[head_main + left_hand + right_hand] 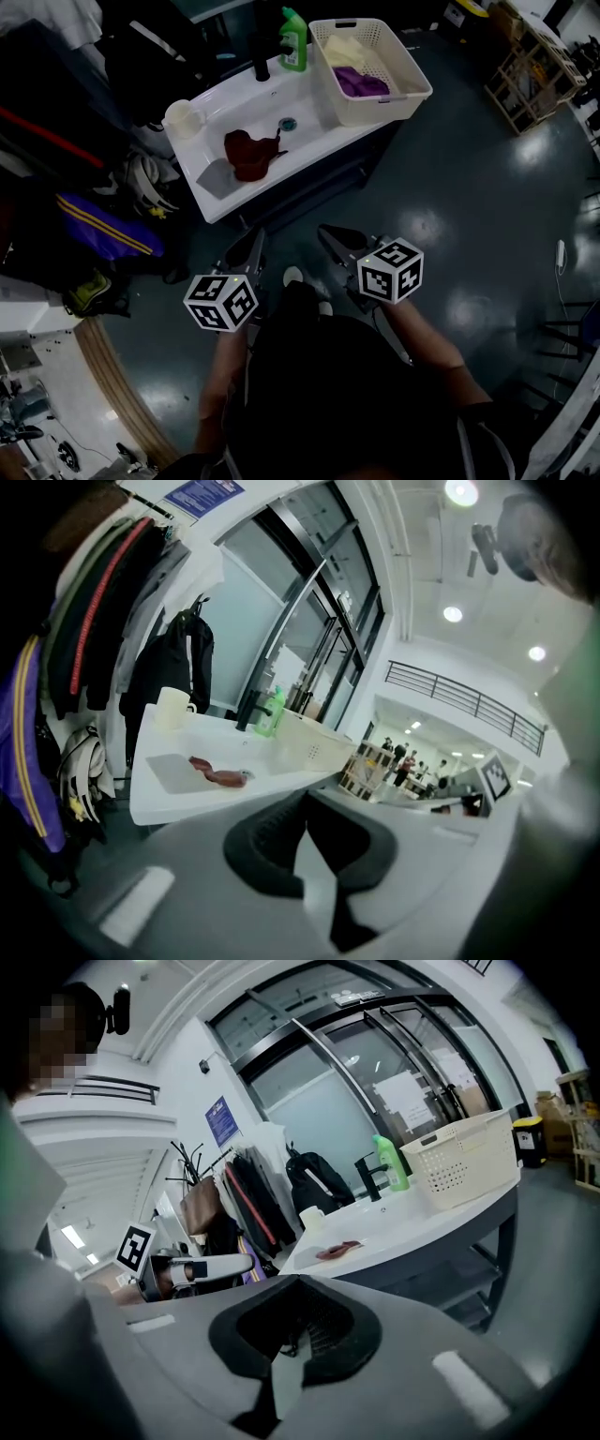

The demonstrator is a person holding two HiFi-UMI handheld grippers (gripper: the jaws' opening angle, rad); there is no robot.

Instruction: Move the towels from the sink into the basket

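A dark red towel (251, 155) lies crumpled in the white sink (211, 192), left of the drain; it also shows in the left gripper view as towel (220, 776) and in the right gripper view as towel (339, 1250). The cream basket (410, 96) stands on the sink's right end and holds a yellow towel (343, 51) and a purple towel (360, 84). My left gripper (246, 253) and right gripper (342, 242) hang low in front of the person, well short of the sink. Both are shut with nothing between the jaws.
A green bottle (293, 39) and a black faucet (261, 66) stand at the sink's back, a white cup (183, 119) at its left corner. Coats and bags (89, 234) crowd the left side. A wooden shelf (530, 70) stands far right on the dark glossy floor.
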